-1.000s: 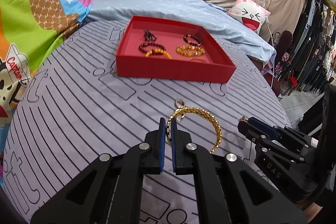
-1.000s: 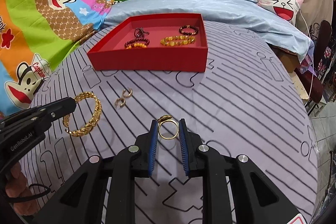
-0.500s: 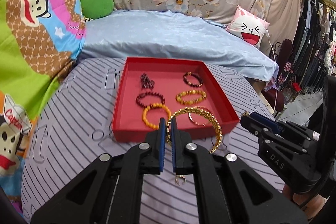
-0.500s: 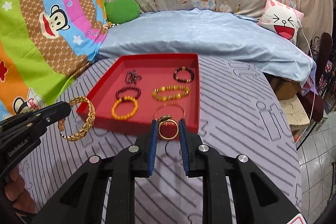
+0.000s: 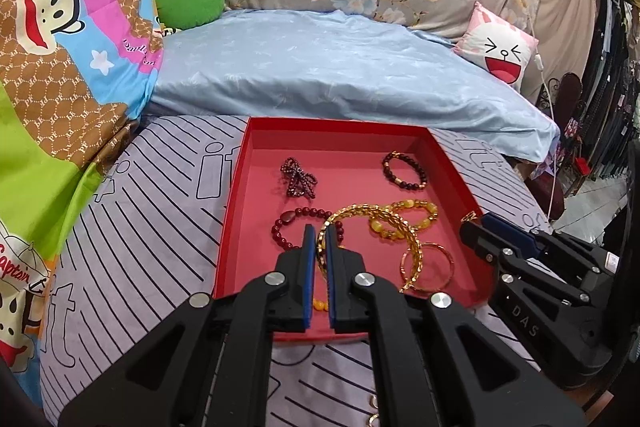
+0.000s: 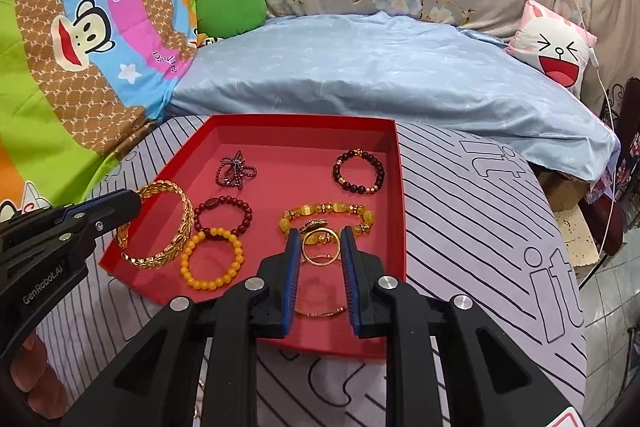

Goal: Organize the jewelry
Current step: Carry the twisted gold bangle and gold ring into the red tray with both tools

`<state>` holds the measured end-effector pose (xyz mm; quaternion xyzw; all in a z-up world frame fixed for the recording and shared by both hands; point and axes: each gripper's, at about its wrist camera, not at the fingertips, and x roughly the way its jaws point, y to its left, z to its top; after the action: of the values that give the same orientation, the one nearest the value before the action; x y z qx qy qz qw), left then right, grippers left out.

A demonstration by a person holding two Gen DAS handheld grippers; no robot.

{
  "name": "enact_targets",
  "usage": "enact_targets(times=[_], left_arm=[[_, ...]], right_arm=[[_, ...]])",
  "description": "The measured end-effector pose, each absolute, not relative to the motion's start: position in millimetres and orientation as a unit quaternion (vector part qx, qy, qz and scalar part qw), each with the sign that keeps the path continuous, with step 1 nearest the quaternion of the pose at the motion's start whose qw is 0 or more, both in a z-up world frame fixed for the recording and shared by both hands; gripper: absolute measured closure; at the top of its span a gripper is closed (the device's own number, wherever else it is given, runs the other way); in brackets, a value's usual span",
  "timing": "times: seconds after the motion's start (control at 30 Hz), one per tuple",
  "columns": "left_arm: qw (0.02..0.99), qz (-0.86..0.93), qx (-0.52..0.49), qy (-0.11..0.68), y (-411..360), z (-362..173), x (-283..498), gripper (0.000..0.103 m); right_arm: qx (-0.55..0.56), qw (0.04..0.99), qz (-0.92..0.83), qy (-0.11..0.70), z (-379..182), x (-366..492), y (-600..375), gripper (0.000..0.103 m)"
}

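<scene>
- The left gripper (image 5: 320, 233) is clenched on the rim of a gold braided bangle (image 5: 404, 231), held over the red tray (image 5: 236, 187).
- The right gripper (image 6: 320, 239) grips a gold ring (image 6: 320, 245) (ornament on top) above 5 beaded bracelets lying in the tray.

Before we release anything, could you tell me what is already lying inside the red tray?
Inside the red tray: a tangled dark bead strand, a dark bracelet, a red one, an orange one, a yellow one. The right gripper half hides a thin gold bangle.
</scene>
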<state>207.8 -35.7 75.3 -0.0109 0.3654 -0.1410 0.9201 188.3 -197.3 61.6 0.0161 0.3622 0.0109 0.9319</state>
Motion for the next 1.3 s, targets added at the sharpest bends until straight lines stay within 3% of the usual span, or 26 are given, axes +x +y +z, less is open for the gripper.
enact_targets(times=[1.3], left_arm=[[0.917, -0.119, -0.009, 0.380, -37.9, 42.2, 238.8, 0.096]], right_arm=[[0.008, 0.922, 0.009, 0.388, 24.1, 220.2, -189.2, 0.083]])
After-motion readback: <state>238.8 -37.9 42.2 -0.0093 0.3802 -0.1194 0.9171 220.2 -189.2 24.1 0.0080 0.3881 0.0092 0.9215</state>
